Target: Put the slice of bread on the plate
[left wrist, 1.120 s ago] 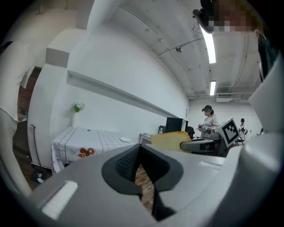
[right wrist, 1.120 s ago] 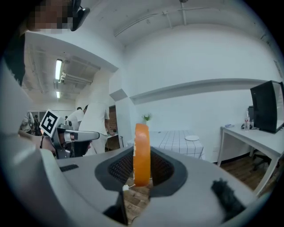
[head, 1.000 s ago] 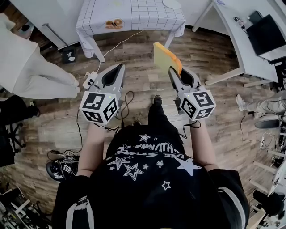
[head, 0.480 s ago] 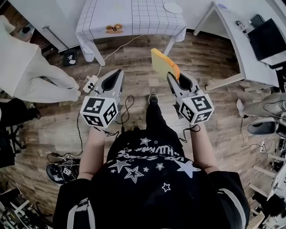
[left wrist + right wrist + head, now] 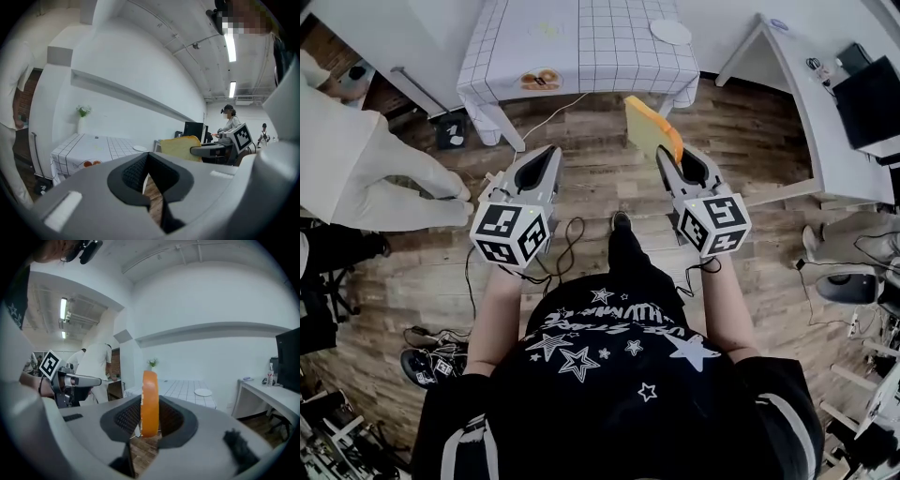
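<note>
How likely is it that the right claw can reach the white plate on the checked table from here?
Probably not yet. The right claw, shut on the bread, hangs over floor short of the table, and the plate sits well back on it. Nothing blocks the way.

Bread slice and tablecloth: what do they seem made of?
Bread slice: probably foam or plastic, matte; its crust is a smooth, uniform bright orange. Tablecloth: seemingly soft white fabric with a grid print; it hangs in folds at the corners.
</note>
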The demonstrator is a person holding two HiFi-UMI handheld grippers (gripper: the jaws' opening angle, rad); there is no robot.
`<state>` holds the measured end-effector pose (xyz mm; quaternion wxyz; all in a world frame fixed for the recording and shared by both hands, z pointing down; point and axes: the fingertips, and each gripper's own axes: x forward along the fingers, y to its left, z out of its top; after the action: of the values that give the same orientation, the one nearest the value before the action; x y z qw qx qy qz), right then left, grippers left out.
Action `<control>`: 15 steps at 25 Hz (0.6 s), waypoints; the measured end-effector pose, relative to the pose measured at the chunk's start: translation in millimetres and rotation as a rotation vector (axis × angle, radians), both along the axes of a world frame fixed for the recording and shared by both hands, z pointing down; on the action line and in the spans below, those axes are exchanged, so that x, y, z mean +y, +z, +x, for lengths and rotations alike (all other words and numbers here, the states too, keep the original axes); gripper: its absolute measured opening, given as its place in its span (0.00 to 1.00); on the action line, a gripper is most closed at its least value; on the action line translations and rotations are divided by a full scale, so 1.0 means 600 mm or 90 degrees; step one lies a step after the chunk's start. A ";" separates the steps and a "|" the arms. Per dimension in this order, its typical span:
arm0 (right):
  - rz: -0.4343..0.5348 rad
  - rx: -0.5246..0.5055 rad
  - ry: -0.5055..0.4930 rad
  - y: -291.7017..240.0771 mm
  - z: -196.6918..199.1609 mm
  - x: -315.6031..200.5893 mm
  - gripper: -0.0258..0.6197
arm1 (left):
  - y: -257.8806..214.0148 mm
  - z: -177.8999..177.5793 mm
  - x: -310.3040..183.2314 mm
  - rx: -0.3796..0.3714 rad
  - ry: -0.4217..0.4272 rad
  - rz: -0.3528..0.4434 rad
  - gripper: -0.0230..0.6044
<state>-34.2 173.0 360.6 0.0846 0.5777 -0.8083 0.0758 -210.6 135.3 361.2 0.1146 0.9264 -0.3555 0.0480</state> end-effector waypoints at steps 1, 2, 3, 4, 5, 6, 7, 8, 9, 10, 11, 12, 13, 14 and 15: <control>0.000 -0.001 -0.001 0.000 0.007 -0.015 0.19 | -0.001 0.007 -0.013 -0.001 -0.001 0.000 0.05; 0.000 -0.003 -0.002 -0.001 0.014 -0.029 0.19 | -0.002 0.013 -0.025 -0.003 -0.002 0.001 0.05; 0.001 -0.005 -0.003 -0.002 0.020 -0.043 0.19 | -0.003 0.020 -0.038 -0.005 -0.003 0.002 0.05; 0.001 -0.007 -0.005 -0.002 0.027 -0.058 0.19 | -0.004 0.026 -0.050 -0.007 -0.005 0.003 0.05; 0.000 -0.010 -0.006 -0.003 0.034 -0.071 0.19 | -0.004 0.031 -0.063 -0.009 -0.008 0.001 0.05; -0.001 -0.011 -0.007 -0.003 0.041 -0.085 0.19 | -0.004 0.036 -0.075 -0.009 -0.011 -0.001 0.05; -0.002 -0.012 -0.009 -0.003 0.048 -0.098 0.19 | -0.004 0.042 -0.087 -0.009 -0.015 -0.003 0.05; -0.003 -0.012 -0.012 -0.004 0.054 -0.110 0.19 | -0.005 0.047 -0.098 -0.008 -0.018 -0.005 0.05; -0.004 -0.012 -0.014 -0.004 0.061 -0.123 0.19 | -0.005 0.053 -0.109 -0.008 -0.021 -0.007 0.05; -0.005 -0.012 -0.016 -0.004 0.069 -0.135 0.19 | -0.006 0.059 -0.120 -0.008 -0.024 -0.008 0.05; -0.006 -0.012 -0.018 -0.005 0.077 -0.147 0.19 | -0.006 0.066 -0.132 -0.009 -0.027 -0.010 0.05; -0.007 -0.012 -0.021 -0.005 0.085 -0.160 0.19 | -0.006 0.073 -0.143 -0.010 -0.031 -0.012 0.05; -0.008 -0.013 -0.023 -0.006 0.093 -0.172 0.19 | -0.007 0.081 -0.154 -0.010 -0.034 -0.014 0.05; -0.008 -0.013 -0.025 -0.006 0.101 -0.184 0.19 | -0.007 0.088 -0.165 -0.010 -0.036 -0.015 0.05; -0.009 -0.013 -0.027 -0.006 0.110 -0.196 0.19 | -0.007 0.097 -0.174 -0.010 -0.037 -0.015 0.05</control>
<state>31.9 55.5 356.9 0.0818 0.5592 -0.8205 0.0856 -152.7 30.7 356.7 0.1240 0.9138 -0.3827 0.0563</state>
